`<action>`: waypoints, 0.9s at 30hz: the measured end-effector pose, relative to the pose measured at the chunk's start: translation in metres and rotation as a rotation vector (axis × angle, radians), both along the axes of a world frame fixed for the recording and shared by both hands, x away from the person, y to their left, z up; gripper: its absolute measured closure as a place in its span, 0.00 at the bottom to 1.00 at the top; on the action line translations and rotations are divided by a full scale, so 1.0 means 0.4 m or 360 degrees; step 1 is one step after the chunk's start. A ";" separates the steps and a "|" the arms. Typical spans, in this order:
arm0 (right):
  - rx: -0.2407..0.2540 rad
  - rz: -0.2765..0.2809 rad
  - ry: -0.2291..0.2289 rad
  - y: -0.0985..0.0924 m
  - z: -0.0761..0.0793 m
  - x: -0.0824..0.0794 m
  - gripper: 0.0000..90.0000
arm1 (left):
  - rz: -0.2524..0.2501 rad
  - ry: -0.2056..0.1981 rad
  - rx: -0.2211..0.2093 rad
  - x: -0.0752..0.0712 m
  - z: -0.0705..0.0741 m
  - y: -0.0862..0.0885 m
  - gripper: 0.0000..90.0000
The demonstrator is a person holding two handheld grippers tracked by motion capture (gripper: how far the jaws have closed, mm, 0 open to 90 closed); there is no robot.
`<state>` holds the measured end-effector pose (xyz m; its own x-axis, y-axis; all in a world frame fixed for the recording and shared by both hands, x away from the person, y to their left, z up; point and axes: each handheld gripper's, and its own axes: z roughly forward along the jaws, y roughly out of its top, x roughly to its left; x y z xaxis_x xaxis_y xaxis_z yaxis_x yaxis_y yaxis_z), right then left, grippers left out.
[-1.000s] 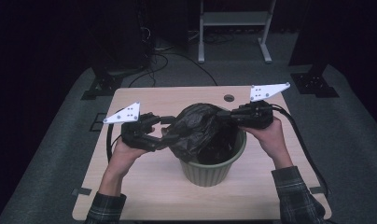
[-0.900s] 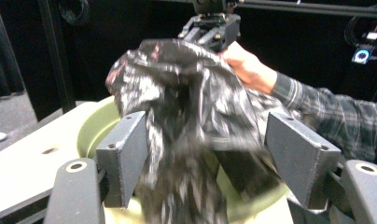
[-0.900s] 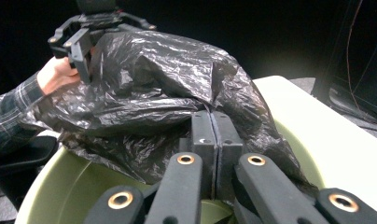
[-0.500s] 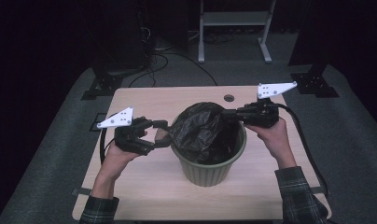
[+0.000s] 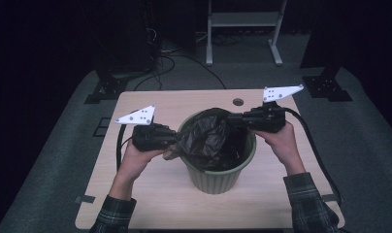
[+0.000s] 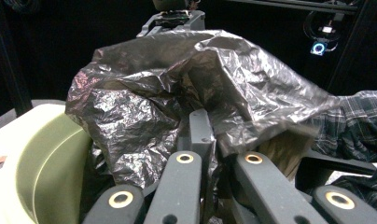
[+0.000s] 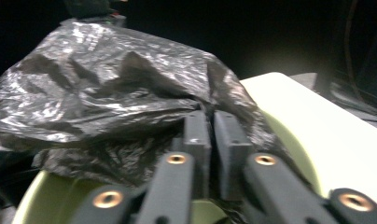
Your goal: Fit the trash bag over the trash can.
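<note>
left tool [image 5: 171, 141] clenching black bin liner [image 5: 208, 141] hem, jaws having just closed on it | right tool [image 5: 235, 118] pinching hem at 2 o'clock of green bin [image 5: 218, 177] | liner bunching over mouth, rim at 9 o'clock lying nearest left tool | desk [image 5: 150, 194]

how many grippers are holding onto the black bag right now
2. The left gripper is shut on the black bag at the left side of the green bin; the right gripper pinches it at the rim's far right.
</note>
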<state>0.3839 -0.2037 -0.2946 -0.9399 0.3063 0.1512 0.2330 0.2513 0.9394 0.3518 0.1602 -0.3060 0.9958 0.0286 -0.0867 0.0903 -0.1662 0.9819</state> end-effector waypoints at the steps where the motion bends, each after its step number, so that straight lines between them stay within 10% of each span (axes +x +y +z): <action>1: -0.0004 -0.0019 0.0002 -0.004 0.000 0.001 0.89 | -0.0006 0.0005 -0.0016 0.000 0.000 0.005 1.00; 15: -0.0243 -0.0061 0.0065 0.032 -0.026 0.020 0.99 | 0.0042 -0.0022 -0.0155 0.017 0.035 0.010 0.98; 27: -0.0143 -0.0183 -0.0023 -0.022 -0.004 -0.012 0.60 | 0.0117 0.0001 -0.0098 0.064 0.034 -0.045 0.98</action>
<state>0.3790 -0.2127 -0.2960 -0.8998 0.4236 0.1050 0.2517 0.3072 0.9177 0.3772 0.1420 -0.2925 0.9912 0.0962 -0.0913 0.1007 -0.0983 0.9900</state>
